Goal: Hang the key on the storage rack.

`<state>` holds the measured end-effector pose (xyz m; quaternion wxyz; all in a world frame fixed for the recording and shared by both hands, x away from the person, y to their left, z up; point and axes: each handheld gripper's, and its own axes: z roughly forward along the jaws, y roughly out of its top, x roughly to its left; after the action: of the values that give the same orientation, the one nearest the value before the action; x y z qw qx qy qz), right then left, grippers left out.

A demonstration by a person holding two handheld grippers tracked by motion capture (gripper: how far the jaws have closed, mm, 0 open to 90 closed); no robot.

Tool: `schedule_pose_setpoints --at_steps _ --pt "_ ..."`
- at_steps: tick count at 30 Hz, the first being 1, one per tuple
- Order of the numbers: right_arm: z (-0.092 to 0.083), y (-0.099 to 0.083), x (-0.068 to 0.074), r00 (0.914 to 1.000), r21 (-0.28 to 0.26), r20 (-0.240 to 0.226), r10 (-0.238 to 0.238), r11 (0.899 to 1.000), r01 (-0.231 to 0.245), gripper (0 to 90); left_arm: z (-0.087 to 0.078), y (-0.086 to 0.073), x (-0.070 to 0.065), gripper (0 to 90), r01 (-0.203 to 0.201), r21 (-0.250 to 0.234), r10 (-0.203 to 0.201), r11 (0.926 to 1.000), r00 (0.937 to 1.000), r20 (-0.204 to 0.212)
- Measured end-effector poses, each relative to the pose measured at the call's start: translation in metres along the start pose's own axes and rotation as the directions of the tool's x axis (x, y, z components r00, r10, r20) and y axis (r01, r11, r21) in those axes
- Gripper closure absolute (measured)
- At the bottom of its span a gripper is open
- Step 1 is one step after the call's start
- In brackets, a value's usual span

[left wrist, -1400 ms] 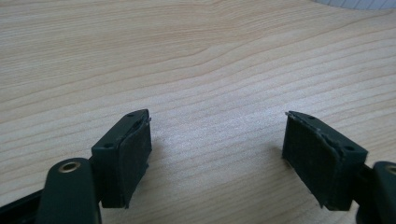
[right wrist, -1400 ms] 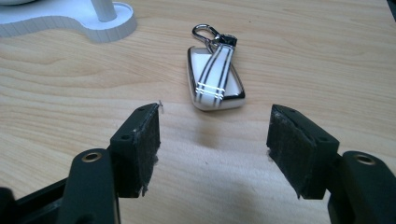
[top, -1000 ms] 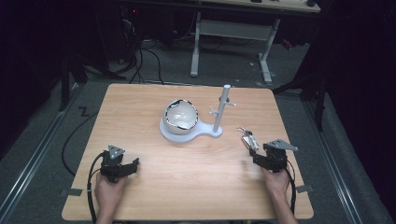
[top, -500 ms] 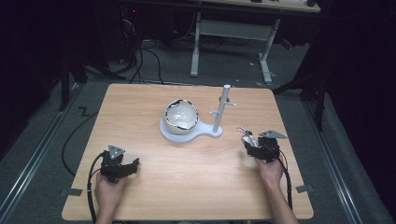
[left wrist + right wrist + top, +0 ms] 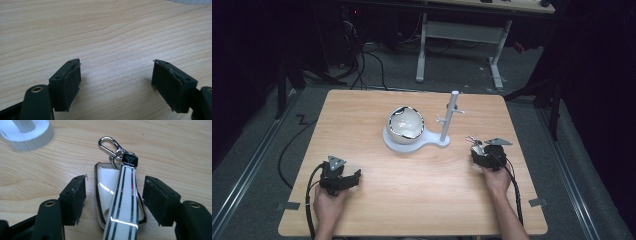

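Between the right tool's (image 5: 113, 200) spread jaws lies a white key fob (image 5: 117, 195) – unclamped; left tool (image 5: 116, 82) gapes over bare table (image 5: 105, 30)

No writing, label, brand or number can be read on anything here. The white tag (image 5: 110, 192) lying between the jaws of the right gripper (image 5: 113, 200) has a glossy, blank face, and the strap (image 5: 125, 202) across it carries only dark stripes, no letters. The white stand (image 5: 412, 142) ahead of both tools bears no marking that can be made out, and the wooden table (image 5: 105, 30) shows only grain.
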<state>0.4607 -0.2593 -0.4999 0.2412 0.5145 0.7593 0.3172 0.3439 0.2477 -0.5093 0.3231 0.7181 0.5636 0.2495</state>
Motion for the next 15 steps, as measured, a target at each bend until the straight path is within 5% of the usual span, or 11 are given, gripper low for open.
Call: schedule_pose_setpoints --at_steps 15 --pt "0.0003 -0.0037 -0.0022 0.9997 -0.021 -0.024 -0.004 1.0 0.003 48.9 -0.0001 -0.0001 0.0 23.8 0.0 0.0 0.0 1.0 1.0 0.0"
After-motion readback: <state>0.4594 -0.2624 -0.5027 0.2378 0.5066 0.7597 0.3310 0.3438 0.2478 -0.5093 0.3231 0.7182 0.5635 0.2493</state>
